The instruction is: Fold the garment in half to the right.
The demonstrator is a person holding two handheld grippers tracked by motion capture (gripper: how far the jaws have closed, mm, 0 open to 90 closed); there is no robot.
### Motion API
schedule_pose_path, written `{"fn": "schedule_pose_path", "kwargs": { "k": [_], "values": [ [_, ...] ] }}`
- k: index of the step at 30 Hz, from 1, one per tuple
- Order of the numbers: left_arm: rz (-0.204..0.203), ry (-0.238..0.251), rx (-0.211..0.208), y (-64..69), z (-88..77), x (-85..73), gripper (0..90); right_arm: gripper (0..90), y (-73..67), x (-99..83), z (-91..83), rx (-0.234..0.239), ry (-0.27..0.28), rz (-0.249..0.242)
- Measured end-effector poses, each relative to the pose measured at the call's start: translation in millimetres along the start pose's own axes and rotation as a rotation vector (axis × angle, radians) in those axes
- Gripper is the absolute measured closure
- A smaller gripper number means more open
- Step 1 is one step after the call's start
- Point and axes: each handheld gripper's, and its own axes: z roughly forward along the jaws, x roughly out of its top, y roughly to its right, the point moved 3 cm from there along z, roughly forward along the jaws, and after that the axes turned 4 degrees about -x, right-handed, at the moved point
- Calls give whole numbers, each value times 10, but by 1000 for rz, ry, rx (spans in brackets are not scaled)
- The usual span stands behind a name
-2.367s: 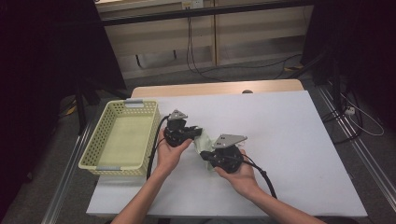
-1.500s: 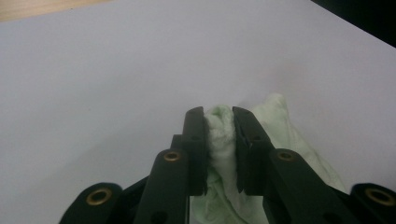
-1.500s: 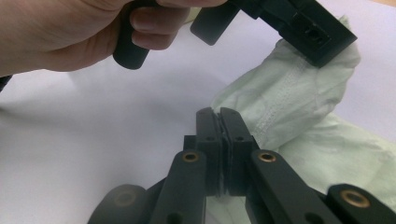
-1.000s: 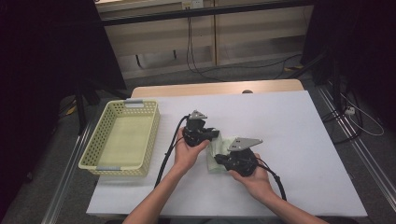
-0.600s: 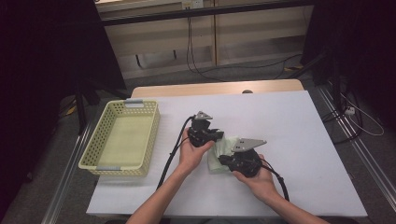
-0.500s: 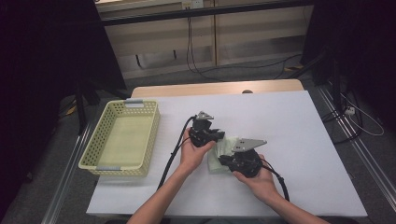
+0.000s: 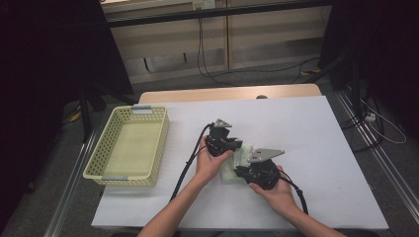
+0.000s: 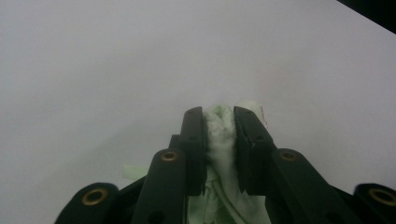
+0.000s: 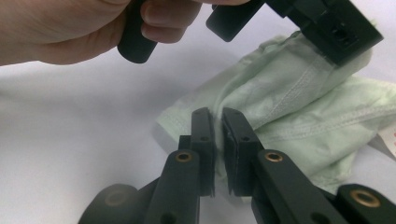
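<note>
On the white surface (image 7: 316, 148), a little right of centre, lies a pale green cloth garment (image 7: 238, 161), crumpled and folded on itself, with both hand-held grippers closed on it. The left hand-held gripper (image 7: 236, 146) comes in at the garment's far side; its own view shows a bunched ridge of the green cloth (image 8: 220, 140) pinched between the two black jaws, which stand nearly together with only the fabric's thickness between them. The right hand-held gripper (image 7: 240, 172) meets the garment at its near side; in its view the jaws are almost closed and clamp a thin edge of the cloth (image 9: 280, 116) at its fold.

No brand or writing can be read anywhere. At the right edge of the right gripper view a small white tag (image 9: 386, 138) sticks out from the garment, but whatever is printed on it is too small to make out.

The right gripper view also shows stitched seams running along the cloth, and the person's left hand (image 9: 70, 28) wrapped round the other tool's handle above it. The high view gives the wider layout: a pale yellow plastic mesh basket (image 7: 111, 143) standing well apart to the left, and a black cable (image 7: 190, 163) trailing from the left tool toward the near edge.
</note>
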Motion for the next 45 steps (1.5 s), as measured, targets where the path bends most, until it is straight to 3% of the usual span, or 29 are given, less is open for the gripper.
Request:
{"fn": "schedule_pose_path", "kwargs": {
  "k": [16, 25, 36, 42, 45],
  "values": [
    [23, 0, -25, 56, 121, -12, 715, 809, 54, -91, -17, -30, -23, 6],
    [46, 30, -54, 106, 31, 13, 625, 704, 54, -93, -38, -43, -23, 2],
    [45, 74, -29, 17, -237, -5, 391, 560, 157, -19, -123, -63, 14, 15],
    [26, 78, 21, -73, -418, -62, 216, 535, 242, 23, -170, -85, 29, 17],
    [41, 73, 49, -99, -524, -91, 164, 541, 291, 59, -181, -101, 38, 4]
  ]
}}
